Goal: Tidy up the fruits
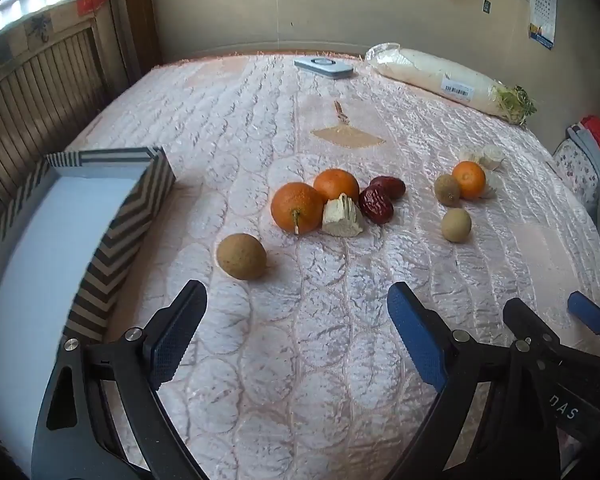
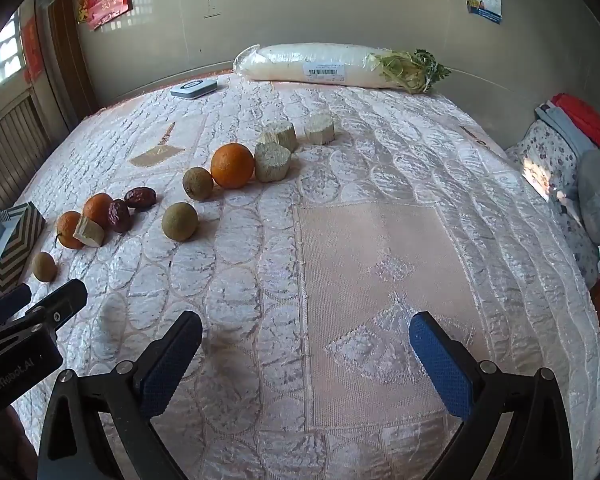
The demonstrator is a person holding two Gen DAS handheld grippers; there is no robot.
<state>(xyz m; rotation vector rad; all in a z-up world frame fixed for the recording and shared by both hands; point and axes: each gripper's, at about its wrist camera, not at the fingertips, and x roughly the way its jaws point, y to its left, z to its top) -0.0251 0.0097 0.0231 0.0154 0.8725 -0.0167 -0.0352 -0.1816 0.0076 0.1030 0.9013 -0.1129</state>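
Fruits lie on a pink quilted cloth. In the left wrist view a brown longan [image 1: 241,256] lies nearest, then two oranges [image 1: 297,207], a pale cut chunk [image 1: 342,217] and two red dates [image 1: 376,205]. Farther right are a third orange [image 1: 469,179] and two more longans [image 1: 456,224]. A zigzag-patterned box [image 1: 112,240] with a white inside stands at the left. My left gripper [image 1: 298,312] is open and empty above the cloth. My right gripper [image 2: 306,340] is open and empty; its view shows the orange [image 2: 232,165], longans [image 2: 179,222] and pale chunks [image 2: 272,161].
A wrapped white radish [image 2: 320,67] with green leaves lies at the far edge by the wall. A flat grey device [image 2: 193,89] lies near it. Folded floral cloth and red items [image 2: 564,140] sit off the right side. Wooden slats [image 1: 40,80] stand at the left.
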